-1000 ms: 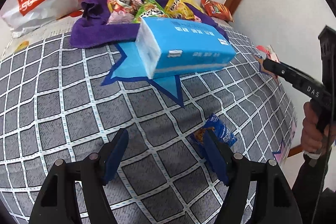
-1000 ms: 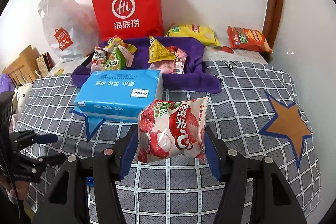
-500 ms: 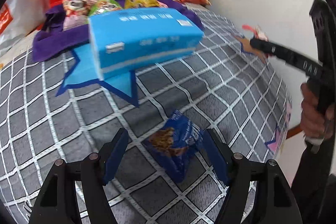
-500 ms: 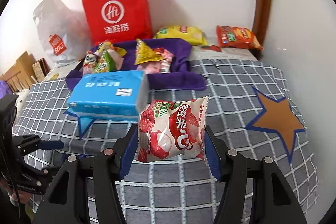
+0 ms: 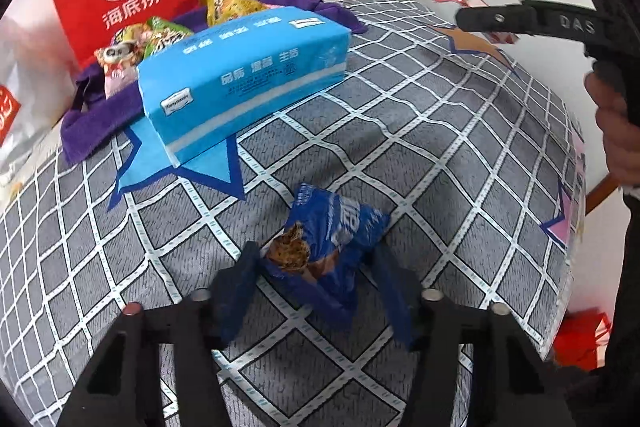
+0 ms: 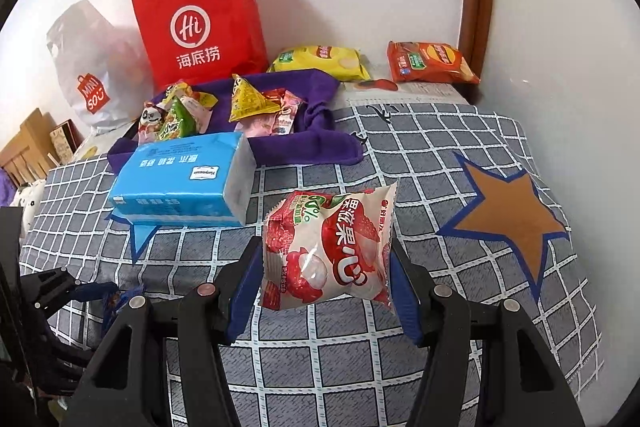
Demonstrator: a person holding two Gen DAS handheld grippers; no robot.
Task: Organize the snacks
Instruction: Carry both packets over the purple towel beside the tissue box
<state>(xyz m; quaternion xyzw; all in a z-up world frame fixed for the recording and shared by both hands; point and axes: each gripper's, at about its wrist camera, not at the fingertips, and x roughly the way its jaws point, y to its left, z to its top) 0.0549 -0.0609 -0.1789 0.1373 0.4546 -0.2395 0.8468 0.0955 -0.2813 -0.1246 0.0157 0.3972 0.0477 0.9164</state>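
Note:
My left gripper (image 5: 316,279) stands open around a dark blue snack packet (image 5: 328,247) that lies on the checked grey bedspread (image 5: 440,147); the fingers flank it close on both sides. My right gripper (image 6: 324,267) is shut on a red-and-white lychee jelly bag (image 6: 328,247) and holds it above the bedspread. Several small snack packets (image 6: 180,115) lie on a purple cloth (image 6: 320,147) at the back. The left gripper also shows at the lower left of the right wrist view (image 6: 96,291).
A blue tissue pack (image 5: 244,75) lies mid-bed in front of the purple cloth. A red paper bag (image 6: 200,23) and a white plastic bag (image 6: 88,67) stand against the wall. Yellow (image 6: 320,61) and orange (image 6: 432,63) chip bags lie at the back right.
My left gripper has moved forward and down so the blue packet now sits between its fingers. My right gripper has kept hold of the lychee bag and drifted slightly.

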